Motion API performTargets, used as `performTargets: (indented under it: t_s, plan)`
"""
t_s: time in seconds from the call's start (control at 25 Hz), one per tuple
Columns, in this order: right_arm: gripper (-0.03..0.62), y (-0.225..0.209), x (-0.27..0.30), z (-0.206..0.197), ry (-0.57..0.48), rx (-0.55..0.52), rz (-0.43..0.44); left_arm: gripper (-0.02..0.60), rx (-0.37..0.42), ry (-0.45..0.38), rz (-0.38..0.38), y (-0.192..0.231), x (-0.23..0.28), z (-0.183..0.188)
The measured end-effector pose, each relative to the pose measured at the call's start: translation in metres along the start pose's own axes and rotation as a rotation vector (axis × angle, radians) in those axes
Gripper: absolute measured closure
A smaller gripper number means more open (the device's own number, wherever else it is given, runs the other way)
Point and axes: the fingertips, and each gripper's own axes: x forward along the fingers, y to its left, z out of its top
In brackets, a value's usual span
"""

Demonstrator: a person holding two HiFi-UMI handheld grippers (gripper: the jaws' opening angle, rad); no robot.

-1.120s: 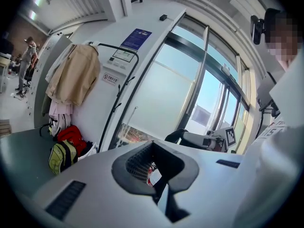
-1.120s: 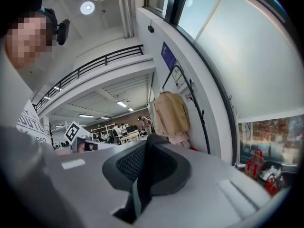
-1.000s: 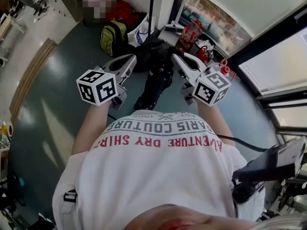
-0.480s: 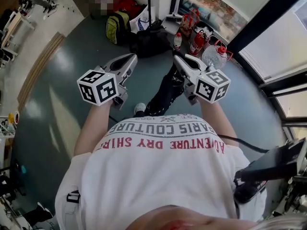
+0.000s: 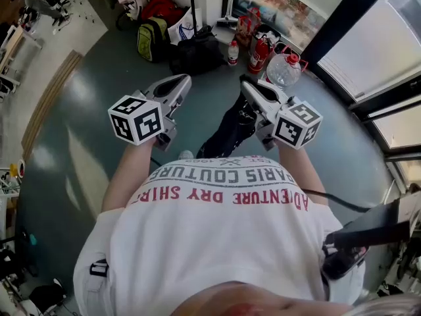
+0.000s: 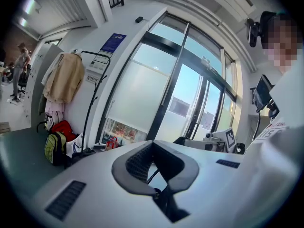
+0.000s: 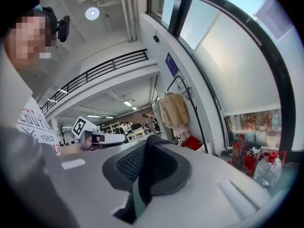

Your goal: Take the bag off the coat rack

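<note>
A black bag [image 5: 197,54] lies on the floor at the foot of the thin black coat rack pole [image 5: 193,5]. In the left gripper view the coat rack [image 6: 90,113] stands by the window wall, and nothing hangs on its near hooks. My left gripper [image 5: 183,79] and right gripper [image 5: 245,84] are held at chest height, well short of the bag. Both are shut with nothing between the fingers. The left gripper [image 6: 153,146] points at the window; the right gripper [image 7: 147,141] points past the rack [image 7: 202,122].
A green backpack [image 5: 150,38], a red bag [image 5: 161,8] and a white bag [image 5: 181,28] sit by the rack's foot. Red fire extinguishers [image 5: 260,48] and a big water bottle [image 5: 284,71] stand along the glass wall. A beige coat [image 6: 64,77] hangs left of the rack.
The view has pulled back. The black bag, close between the gripper tips a second ago, now lies farther off on the floor. Both grippers stay shut.
</note>
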Motion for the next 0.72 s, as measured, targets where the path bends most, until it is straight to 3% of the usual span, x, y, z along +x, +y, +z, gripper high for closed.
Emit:
performTargets:
  t_s: [0.32,0.72]
  plan:
    - [0.577,0.009,-0.011,-0.002,-0.023,0.028,-0.012,0.58,0.028,0.001,-0.019,-0.021,-0.013,-0.002]
    - [0.577,0.015,0.004,0.009,-0.035,0.007,0.015,0.58,0.039,-0.01,-0.011,-0.019,-0.02,0.005]
